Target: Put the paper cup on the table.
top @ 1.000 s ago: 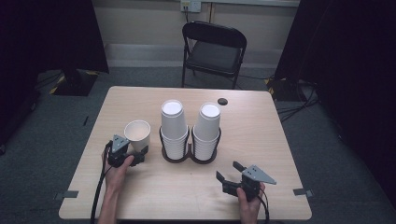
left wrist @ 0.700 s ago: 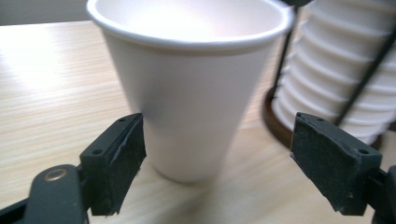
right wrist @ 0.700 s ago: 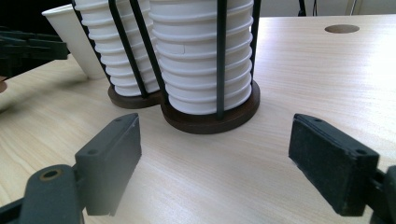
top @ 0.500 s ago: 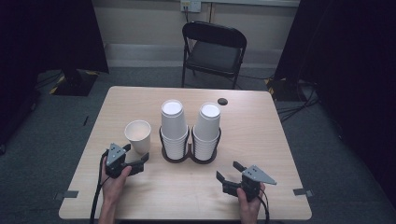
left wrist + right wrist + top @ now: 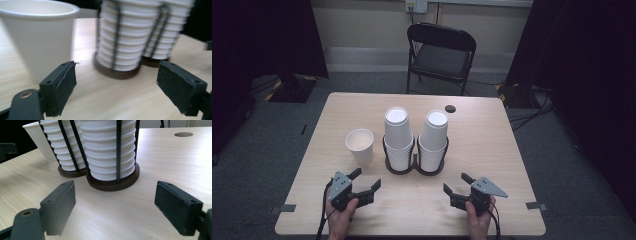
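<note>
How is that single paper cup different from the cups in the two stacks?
The single cup stands mouth up, alone on the bare table; the stacked cups sit upside down, nested.
The stacked cups stand in a dark wire holder; the single cup has none.
Both are white paper cups.

The high view looks down from above the table's (image 5: 492,210) near edge; both gripper views, low and close, share the cup stacks (image 5: 130,37).

Open gripper (image 5: 115,207) faces cup stacks (image 5: 110,150).
</note>
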Available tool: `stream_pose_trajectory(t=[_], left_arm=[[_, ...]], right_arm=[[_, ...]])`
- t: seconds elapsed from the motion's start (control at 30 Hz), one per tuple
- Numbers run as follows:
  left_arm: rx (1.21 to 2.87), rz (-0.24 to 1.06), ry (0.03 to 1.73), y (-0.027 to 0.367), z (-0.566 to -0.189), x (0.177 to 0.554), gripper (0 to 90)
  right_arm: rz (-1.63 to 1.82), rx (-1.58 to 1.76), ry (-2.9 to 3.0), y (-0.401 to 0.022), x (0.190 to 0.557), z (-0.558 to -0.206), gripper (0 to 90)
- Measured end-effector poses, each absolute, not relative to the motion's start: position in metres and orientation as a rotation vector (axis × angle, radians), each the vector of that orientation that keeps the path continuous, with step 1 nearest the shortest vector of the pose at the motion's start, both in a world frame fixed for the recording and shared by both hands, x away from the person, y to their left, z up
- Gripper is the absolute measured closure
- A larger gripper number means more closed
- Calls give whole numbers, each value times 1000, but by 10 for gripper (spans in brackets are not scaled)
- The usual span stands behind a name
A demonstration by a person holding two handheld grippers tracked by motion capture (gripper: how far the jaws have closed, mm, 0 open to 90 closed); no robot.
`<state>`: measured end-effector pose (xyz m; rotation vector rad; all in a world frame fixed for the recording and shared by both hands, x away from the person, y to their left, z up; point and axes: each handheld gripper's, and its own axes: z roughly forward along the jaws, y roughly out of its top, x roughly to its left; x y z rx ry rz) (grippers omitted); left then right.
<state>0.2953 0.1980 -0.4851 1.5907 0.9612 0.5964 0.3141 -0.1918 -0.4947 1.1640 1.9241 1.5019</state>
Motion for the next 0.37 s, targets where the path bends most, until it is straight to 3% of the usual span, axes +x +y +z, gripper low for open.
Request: stream_pose_trajectory(t=[0.37], left_arm=[[1625,654,934,179,-496,293,155]], right_arm=[[1466,1192,1949,-190,317,-495,163]])
